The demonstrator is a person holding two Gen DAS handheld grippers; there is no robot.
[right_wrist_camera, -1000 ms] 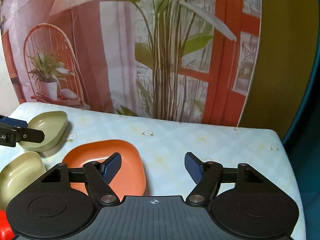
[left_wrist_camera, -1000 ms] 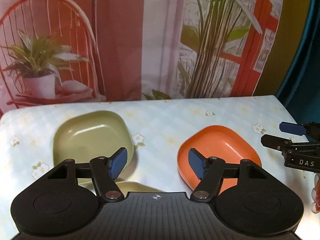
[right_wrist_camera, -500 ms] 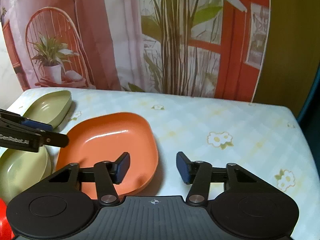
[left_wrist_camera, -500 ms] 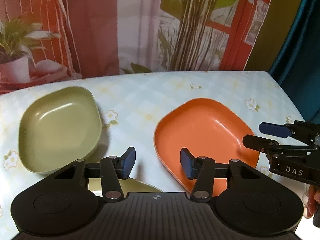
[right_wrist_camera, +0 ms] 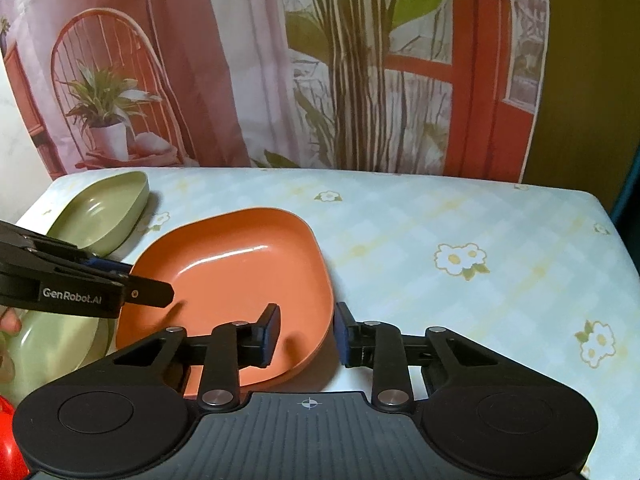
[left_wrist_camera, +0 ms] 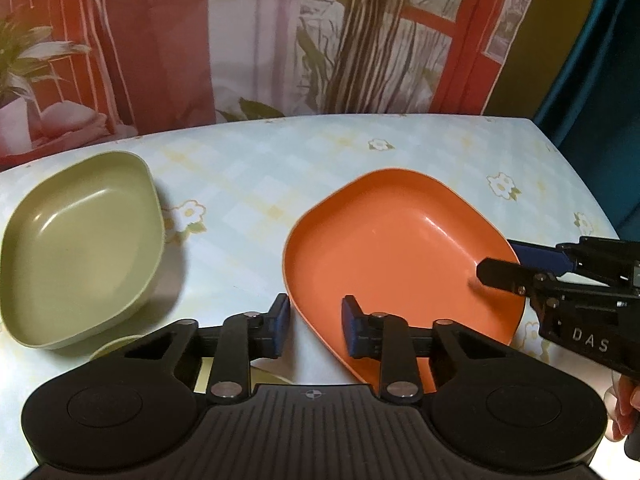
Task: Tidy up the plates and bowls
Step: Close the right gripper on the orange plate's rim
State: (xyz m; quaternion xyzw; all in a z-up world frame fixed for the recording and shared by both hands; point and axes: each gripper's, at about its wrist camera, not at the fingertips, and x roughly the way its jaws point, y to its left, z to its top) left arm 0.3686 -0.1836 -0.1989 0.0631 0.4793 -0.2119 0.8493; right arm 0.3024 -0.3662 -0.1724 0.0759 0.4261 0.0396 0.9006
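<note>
A: Straddled the orange plate's (left_wrist_camera: 392,248) opposite rims on the table (left_wrist_camera: 260,168) with left gripper (left_wrist_camera: 312,320) and right gripper (right_wrist_camera: 306,328); had just been closing, hadn't pinched.

B: Could've slipped off that slick, sloped rim if clamped unevenly.

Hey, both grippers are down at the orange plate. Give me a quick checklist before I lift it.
1. Left gripper straddles the orange plate rim: ok.
2. Right gripper straddles the opposite rim: ok.
3. Pads pressing the rim: not ok. Both sets of jaws have just been closing, but gaps show beside the pads.
4. Plate empty: ok.
5. Green bowl stands apart from the plate: ok.
6. Plate clear of the pale green dish: cannot tell; the left gripper hides that edge.
</note>
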